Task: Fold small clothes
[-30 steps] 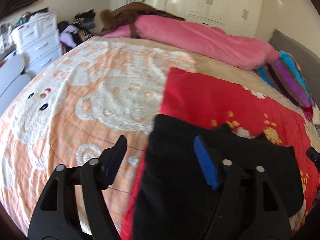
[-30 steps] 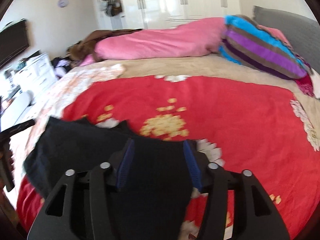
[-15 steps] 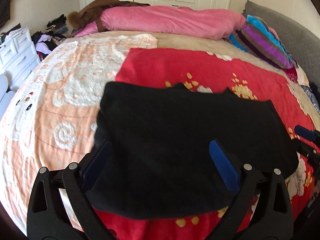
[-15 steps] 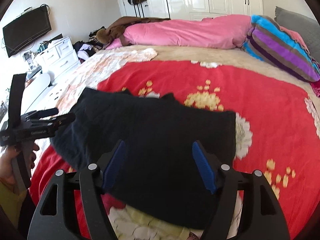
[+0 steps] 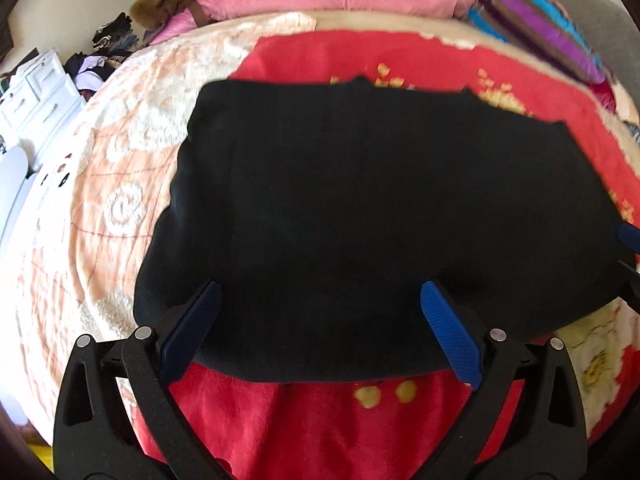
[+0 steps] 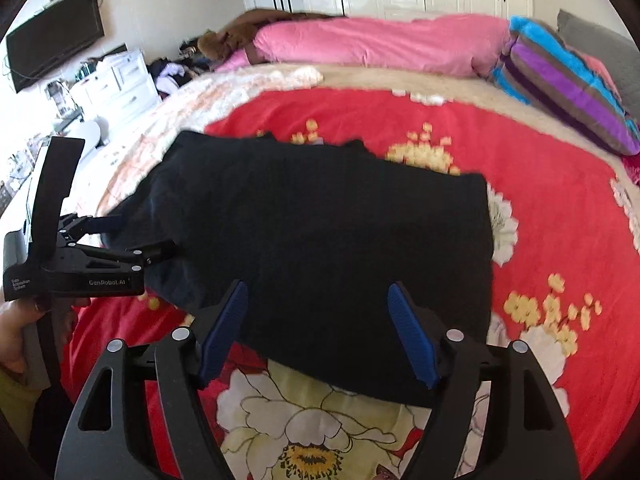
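A black garment (image 5: 360, 216) lies spread flat on the red floral blanket (image 5: 320, 420) that covers the near part of the bed, its left edge reaching over onto the peach patterned blanket (image 5: 100, 184). Its near hem sits close to the near edge of the bed.

The left gripper (image 5: 320, 320) stands over the garment's near hem, jaws spread wide, blue pads clear of the cloth; nothing is gripped. The right gripper (image 6: 318, 320) stands over the near right part of the garment; its jaws are opening, with the cloth lying beneath the gap and the pads not pressing on it.

From the right wrist view, a hand (image 6: 16, 328) holds the left gripper at the garment's left edge.

A pink duvet roll (image 6: 380, 42) and a striped pillow (image 6: 568, 88) lie along the far edge of the bed.
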Demonstrator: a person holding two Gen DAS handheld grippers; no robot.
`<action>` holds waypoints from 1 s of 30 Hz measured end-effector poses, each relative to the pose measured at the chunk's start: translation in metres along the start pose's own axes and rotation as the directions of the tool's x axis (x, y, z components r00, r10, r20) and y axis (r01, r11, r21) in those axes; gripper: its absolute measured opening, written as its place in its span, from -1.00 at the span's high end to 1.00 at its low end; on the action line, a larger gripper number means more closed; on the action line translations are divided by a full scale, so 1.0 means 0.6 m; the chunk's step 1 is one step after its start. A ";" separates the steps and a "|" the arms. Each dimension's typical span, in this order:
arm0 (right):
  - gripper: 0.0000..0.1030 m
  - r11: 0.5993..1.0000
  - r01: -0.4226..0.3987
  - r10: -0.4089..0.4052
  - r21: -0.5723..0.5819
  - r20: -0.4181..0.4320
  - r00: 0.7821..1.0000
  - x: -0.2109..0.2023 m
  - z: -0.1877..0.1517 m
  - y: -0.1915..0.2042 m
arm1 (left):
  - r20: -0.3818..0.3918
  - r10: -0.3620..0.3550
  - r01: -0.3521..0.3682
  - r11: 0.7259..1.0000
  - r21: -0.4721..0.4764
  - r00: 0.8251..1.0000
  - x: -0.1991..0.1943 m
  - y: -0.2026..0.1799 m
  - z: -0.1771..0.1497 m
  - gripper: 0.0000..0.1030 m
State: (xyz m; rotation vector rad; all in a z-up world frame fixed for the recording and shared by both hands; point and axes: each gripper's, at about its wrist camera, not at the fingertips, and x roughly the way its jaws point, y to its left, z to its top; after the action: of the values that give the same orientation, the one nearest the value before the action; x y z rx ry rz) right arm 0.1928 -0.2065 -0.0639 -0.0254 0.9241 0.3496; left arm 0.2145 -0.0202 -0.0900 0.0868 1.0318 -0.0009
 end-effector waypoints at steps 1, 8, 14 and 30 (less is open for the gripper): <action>-0.39 1.000 0.014 -0.014 0.015 -0.028 1.000 0.010 -0.004 -0.007 | -0.009 0.001 -0.001 1.000 0.002 1.000 0.006 0.001 -0.002 -0.81; -0.39 0.998 0.035 -0.030 0.047 -0.110 0.993 0.046 -0.024 -0.026 | -0.012 -0.016 0.016 1.000 0.000 1.000 0.009 0.006 -0.009 -0.82; -0.39 0.993 -0.001 0.010 0.121 -0.076 0.997 0.024 -0.011 -0.039 | 0.003 -0.038 0.038 0.999 -0.015 0.999 -0.005 0.007 -0.001 -0.82; -0.40 0.988 -0.016 0.011 0.156 0.033 0.999 -0.037 0.003 -0.044 | 0.087 -0.067 0.071 0.997 -0.043 0.994 -0.056 0.011 0.012 -0.82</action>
State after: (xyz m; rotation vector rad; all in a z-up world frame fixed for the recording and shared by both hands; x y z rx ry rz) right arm 0.1901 -0.2372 -0.0489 0.1299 0.9178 0.2888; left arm 0.2039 -0.0154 -0.0570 0.0088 0.9482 -0.0433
